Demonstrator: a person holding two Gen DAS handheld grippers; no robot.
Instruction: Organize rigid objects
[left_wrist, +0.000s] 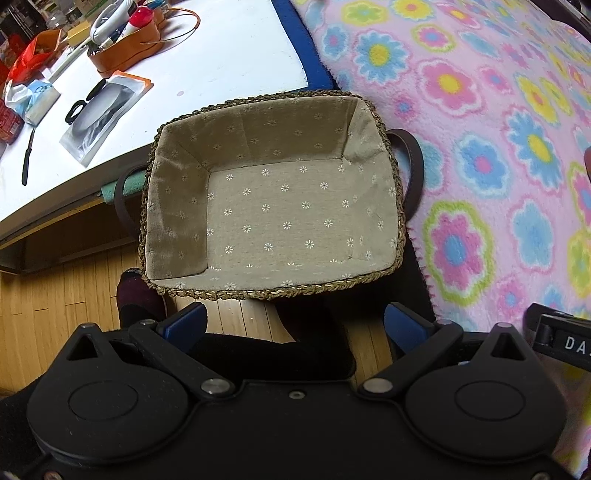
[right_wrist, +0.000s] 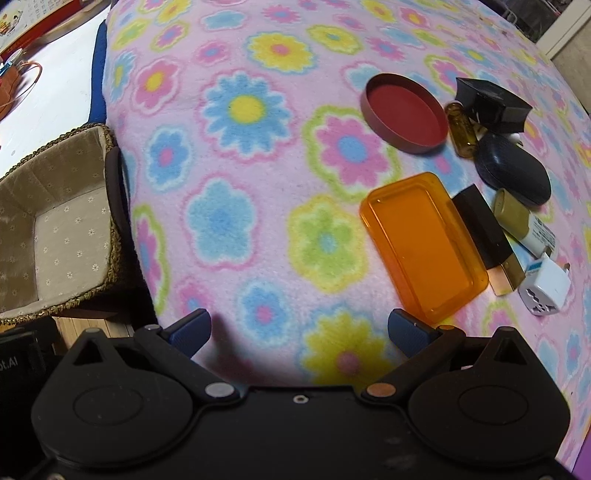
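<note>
Nothing is sorted yet, by my reckoning: the lined wicker basket (left_wrist: 273, 206) sits bare beside the flowered blanket (right_wrist: 258, 184). The orange tray (right_wrist: 421, 247), red lid (right_wrist: 404, 116), dark oval case (right_wrist: 511, 173) and white plug adapter (right_wrist: 545, 290) wait well apart from it. The left gripper (left_wrist: 295, 321) and right gripper (right_wrist: 299, 328) are both spread, holding nothing. The tube's label is too small to read.

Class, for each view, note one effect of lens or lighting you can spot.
Left wrist: fisheye curves the white table's edge; basket sharp. Right wrist: blanket bulges dome-like, and the right claw casts a soft shadow.
</note>
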